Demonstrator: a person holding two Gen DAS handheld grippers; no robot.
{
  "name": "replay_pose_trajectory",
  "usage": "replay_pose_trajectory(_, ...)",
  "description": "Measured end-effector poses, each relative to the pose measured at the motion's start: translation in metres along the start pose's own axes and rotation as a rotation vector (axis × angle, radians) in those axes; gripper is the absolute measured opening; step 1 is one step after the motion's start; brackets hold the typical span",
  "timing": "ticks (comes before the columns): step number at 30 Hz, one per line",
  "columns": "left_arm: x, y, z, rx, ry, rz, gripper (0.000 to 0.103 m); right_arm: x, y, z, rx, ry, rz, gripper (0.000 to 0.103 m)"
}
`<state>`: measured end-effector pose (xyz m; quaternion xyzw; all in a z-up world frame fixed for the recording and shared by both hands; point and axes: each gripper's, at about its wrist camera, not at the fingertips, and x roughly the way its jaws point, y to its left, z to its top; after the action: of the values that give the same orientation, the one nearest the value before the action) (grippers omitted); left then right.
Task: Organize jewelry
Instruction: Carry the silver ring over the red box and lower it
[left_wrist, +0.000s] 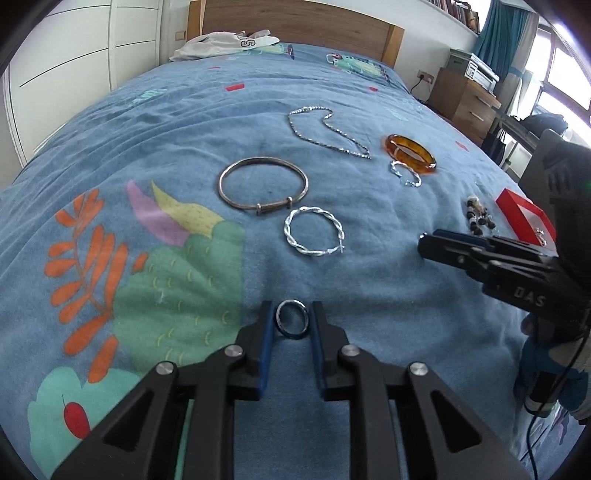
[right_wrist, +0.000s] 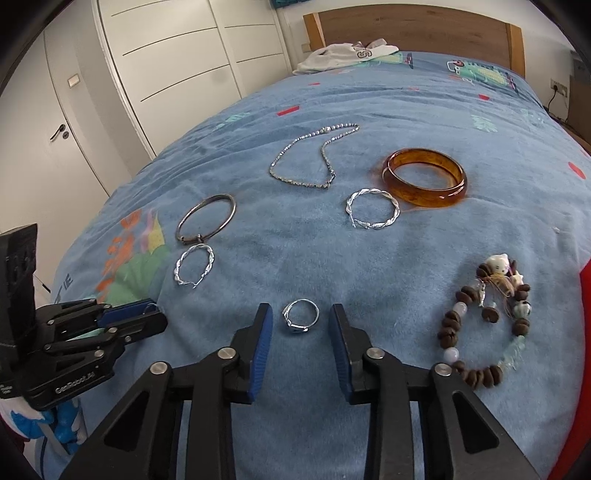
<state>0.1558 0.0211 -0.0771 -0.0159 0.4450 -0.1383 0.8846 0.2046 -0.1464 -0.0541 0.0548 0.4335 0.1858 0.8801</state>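
Jewelry lies on a blue bedspread (left_wrist: 184, 122). My left gripper (left_wrist: 291, 314) is open, its fingers either side of a plain silver ring (left_wrist: 292, 323), not touching it. My right gripper (right_wrist: 301, 314) is open around a second silver ring (right_wrist: 301, 316). Farther out lie a plain metal bangle (left_wrist: 262, 190), two twisted silver hoops (left_wrist: 314, 231) (right_wrist: 373, 208), a silver chain necklace (right_wrist: 314, 157), an amber bangle (right_wrist: 424, 177) and a brown bead bracelet (right_wrist: 484, 325) with a white cat charm. A red box (left_wrist: 524, 216) sits at the right.
A white garment (right_wrist: 343, 55) lies by the wooden headboard (left_wrist: 295, 22). White wardrobe doors (right_wrist: 166, 55) stand left of the bed. A wooden nightstand (left_wrist: 465, 99) stands at its right. Each gripper shows in the other's view, the right gripper (left_wrist: 424, 242) and the left gripper (right_wrist: 147, 314).
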Motion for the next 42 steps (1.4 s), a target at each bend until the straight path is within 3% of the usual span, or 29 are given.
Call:
replay_pose_trajectory(2, -0.001, 0.001, 0.000, -0.005, -0.001, 0.005, 0.018, 0.003, -0.001, 0.000, 0.001, 0.010, 0.001, 0.021)
replay_pose_trajectory(11, -0.007, 0.000, 0.001, -0.019, -0.004, 0.016, 0.018, -0.004, 0.004, -0.002, -0.016, 0.016, 0.010, 0.020)
replay_pose_trajectory(25, -0.052, -0.023, 0.005, 0.000, -0.064, 0.017, 0.018, -0.080, 0.008, -0.013, 0.001, -0.076, -0.003, 0.020)
replay_pose_trajectory(33, -0.076, -0.068, 0.015, 0.028, -0.101, -0.039, 0.017, -0.151, -0.028, -0.028, 0.040, -0.148, -0.085, 0.020)
replay_pose_trajectory(42, -0.080, -0.153, 0.033, 0.105, -0.109, -0.153, 0.017, -0.223, -0.098, -0.050, 0.101, -0.195, -0.218, 0.020)
